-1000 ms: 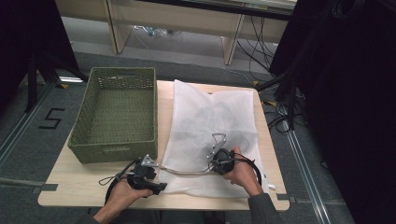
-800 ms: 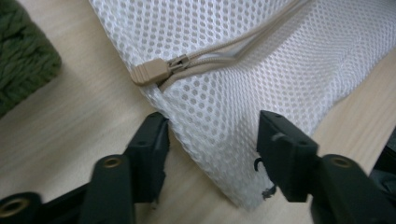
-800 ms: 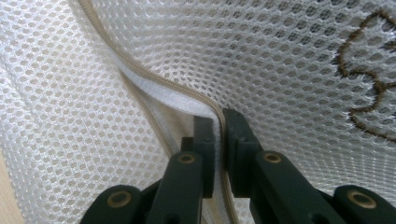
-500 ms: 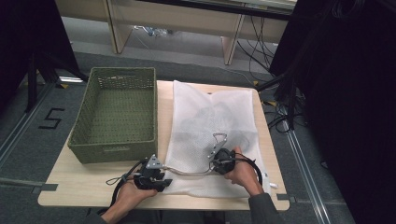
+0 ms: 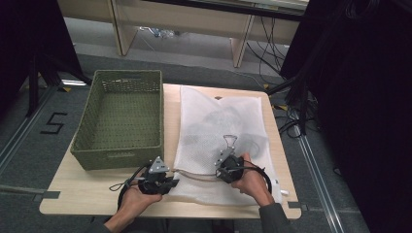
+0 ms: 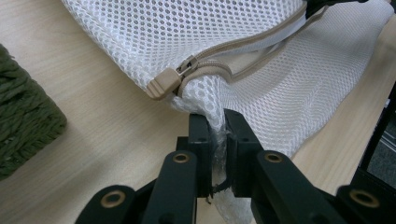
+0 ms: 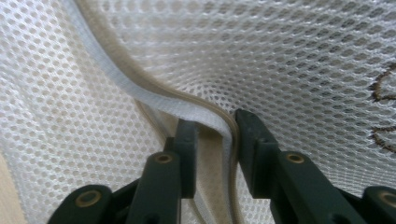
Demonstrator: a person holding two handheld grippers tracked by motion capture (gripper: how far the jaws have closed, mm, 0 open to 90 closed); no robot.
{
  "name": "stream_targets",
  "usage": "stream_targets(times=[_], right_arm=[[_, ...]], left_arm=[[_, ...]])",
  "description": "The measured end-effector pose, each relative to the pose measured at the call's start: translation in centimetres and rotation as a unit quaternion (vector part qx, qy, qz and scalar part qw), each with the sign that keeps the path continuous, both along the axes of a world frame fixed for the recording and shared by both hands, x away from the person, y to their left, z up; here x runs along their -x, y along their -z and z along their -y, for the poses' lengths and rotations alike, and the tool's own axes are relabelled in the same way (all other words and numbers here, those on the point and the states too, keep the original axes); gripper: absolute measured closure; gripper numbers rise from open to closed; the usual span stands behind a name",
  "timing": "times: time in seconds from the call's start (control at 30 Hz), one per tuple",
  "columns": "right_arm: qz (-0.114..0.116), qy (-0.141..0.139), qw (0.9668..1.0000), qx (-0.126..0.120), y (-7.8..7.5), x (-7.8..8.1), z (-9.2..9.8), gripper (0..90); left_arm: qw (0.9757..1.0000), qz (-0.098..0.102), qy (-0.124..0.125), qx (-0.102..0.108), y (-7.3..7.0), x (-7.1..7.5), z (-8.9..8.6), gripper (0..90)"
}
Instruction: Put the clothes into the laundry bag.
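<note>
A white mesh laundry bag [image 5: 223,131] lies flat on the wooden table [image 5: 87,194]. It is just beside a green woven basket [image 5: 121,121], which sits to its left in the high view. Something dark shows through the mesh in the middle of the bag.

A beige zipper [image 6: 252,51] runs along the near edge of the bag. Its beige pull tab [image 6: 163,85] sits at the corner of the bag, close to the left gripper [image 6: 218,116].

The left gripper has just been closing. Its jaws are pressed together on a fold of mesh at the bag's corner, just under the pull tab. In the high view this gripper [image 5: 171,180] is at the bag's near left corner, held by the person's left hand [image 5: 133,201].

The right gripper [image 7: 215,122] has just been opening. Its jaws stand a little apart, with the zipper edge of the bag between them. The right jaw touches the edge, and there is a small gap at the left jaw. In the high view it [image 5: 223,162] rests on the bag near the front, held by the right hand [image 5: 250,182]
</note>
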State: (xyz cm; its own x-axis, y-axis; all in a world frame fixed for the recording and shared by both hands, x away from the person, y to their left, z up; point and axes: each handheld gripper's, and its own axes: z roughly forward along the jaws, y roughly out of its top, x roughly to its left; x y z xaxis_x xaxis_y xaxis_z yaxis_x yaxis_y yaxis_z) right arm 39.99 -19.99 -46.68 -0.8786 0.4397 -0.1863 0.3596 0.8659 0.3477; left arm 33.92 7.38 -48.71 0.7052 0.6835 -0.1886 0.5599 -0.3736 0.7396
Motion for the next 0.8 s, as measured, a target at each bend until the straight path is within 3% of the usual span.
stream_targets(times=[0.13,0.2,0.27,0.47,0.57,0.63,0.73,0.8], right_arm=[[0.019,-0.006,0.9998,-0.008,-0.8,0.6,-0.1,72.4],[0.029,-0.013,0.9995,-0.007,-1.1,1.0,-0.1,84.0],[0.031,-0.008,0.9995,-0.004,-1.6,1.1,0.2,87.7],[0.033,0.016,0.9988,-0.033,-3.2,1.4,1.1,89.2],[0.038,0.018,0.9984,-0.038,-3.5,1.4,1.4,89.2],[0.038,0.027,0.9980,-0.043,-3.6,1.4,1.7,89.3],[0.037,0.022,0.9982,-0.043,-3.7,1.3,1.9,89.3],[0.030,0.026,0.9984,-0.040,-3.5,1.3,1.8,89.3]], left_arm=[[1.0000,0.003,0.003,-0.006,0.0,0.1,0.1,81.8],[1.0000,0.001,0.001,-0.002,-0.1,0.1,0.1,81.3],[1.0000,-0.003,0.000,0.002,0.0,0.1,0.1,79.5],[0.9997,-0.023,-0.004,-0.007,0.6,0.2,-0.1,60.1],[0.9982,-0.059,-0.009,-0.010,1.1,0.1,-0.1,48.0],[0.9974,-0.072,-0.003,-0.010,1.4,0.1,-0.1,43.3],[0.9962,-0.087,0.007,-0.003,1.5,0.1,0.0,44.5],[0.9963,-0.084,0.012,0.005,1.5,0.2,0.1,53.6]])
